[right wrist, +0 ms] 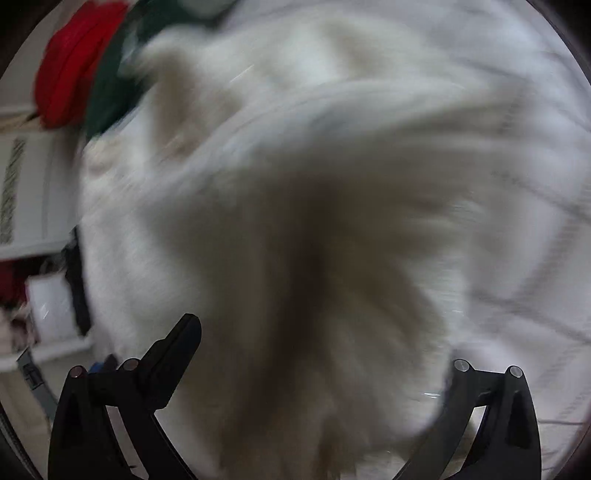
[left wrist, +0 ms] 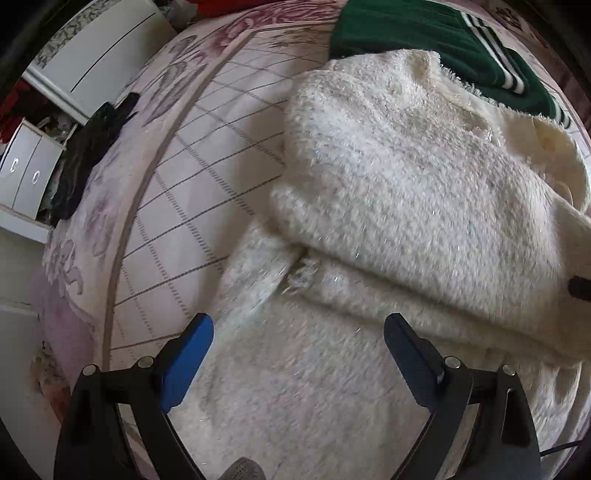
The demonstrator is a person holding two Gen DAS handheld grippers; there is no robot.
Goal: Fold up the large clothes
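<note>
- Clearly soft and limp, the fluffy cream-white knitted sweater (left wrist: 406, 192) will likely sag and stretch when lifted; take it by a hem corner or along a folded edge.
- It lies on the pale floral checked bedspread (left wrist: 192, 177), one layer doubled over (glittery threads show), below a green striped garment (left wrist: 424, 33).
- Left gripper (left wrist: 299, 332) hovers over it, jaws spread, empty.
- Right gripper (right wrist: 314, 343): blurred view, possibly bunching fabric; cannot tell.
</note>
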